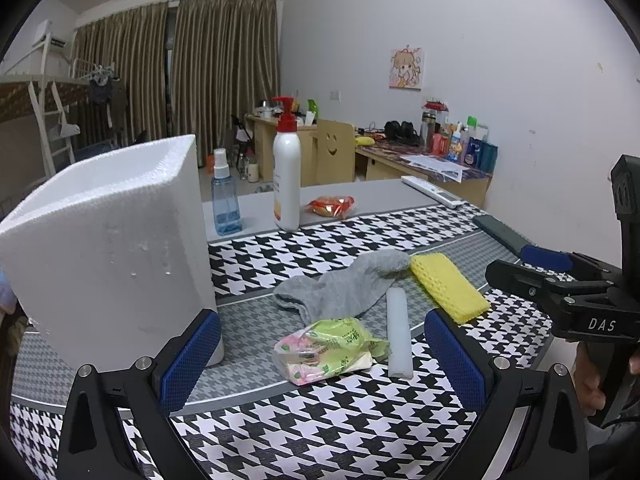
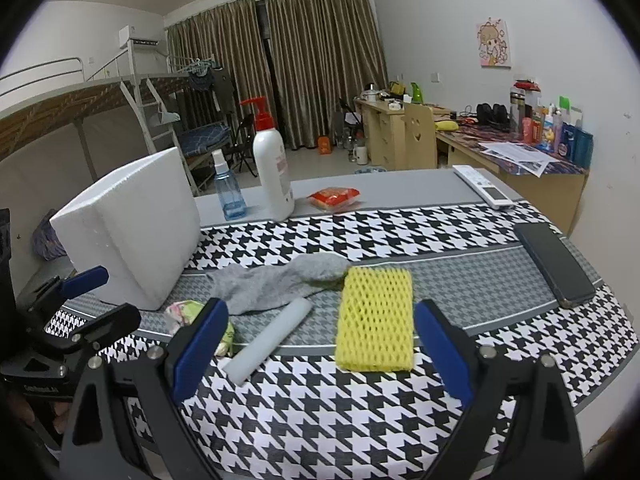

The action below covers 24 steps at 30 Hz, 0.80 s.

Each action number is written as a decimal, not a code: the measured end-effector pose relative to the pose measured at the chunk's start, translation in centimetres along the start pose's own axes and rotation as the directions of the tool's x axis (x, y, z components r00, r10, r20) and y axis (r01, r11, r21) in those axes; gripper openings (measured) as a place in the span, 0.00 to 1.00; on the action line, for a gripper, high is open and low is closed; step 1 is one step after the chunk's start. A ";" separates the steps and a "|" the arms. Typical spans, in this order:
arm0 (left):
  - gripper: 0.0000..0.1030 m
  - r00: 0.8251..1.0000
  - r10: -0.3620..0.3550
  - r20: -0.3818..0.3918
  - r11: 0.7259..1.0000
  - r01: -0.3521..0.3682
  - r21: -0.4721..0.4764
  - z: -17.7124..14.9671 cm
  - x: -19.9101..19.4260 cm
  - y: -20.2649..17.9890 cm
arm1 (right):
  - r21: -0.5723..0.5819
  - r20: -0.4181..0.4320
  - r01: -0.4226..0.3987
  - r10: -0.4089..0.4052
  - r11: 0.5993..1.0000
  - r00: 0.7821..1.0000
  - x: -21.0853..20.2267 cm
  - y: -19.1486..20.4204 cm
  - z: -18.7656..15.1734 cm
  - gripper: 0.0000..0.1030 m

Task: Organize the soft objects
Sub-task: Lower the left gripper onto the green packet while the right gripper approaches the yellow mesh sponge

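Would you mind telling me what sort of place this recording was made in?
Most likely a dormitory or shared bedroom: a metal bunk bed with ladder, cluttered wooden desks along the wall, and long curtains over the window.

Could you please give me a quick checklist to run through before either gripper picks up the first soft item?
1. Left gripper open, nothing between its fingers: ok.
2. Right gripper open and empty: ok.
3. Yellow sponge lies flat between the right gripper's fingers, nothing on top: ok.
4. Tissue pack lined up with the left gripper: ok.
5. Grey sock free of neighbours: not ok, the white foam stick lies over its edge.
6. Foam box has room inside: cannot tell.
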<state>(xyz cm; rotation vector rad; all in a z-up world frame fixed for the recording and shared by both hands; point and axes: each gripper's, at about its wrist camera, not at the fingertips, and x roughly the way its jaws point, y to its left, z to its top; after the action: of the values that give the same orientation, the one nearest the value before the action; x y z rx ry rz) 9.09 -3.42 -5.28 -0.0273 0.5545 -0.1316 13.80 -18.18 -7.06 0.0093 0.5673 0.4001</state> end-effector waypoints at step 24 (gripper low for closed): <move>0.99 0.990 0.000 -0.139 1.000 -0.002 -0.015 -0.6 4.0 -0.3 | 0.056 -0.072 0.046 -0.042 0.997 0.997 2.0 -2.5 -0.7 0.93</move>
<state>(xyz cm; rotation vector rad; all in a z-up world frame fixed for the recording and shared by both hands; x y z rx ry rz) 12.13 -4.23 -7.89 -0.0331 0.6948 -0.1287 15.88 -19.80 -9.03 0.0378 0.6475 0.3419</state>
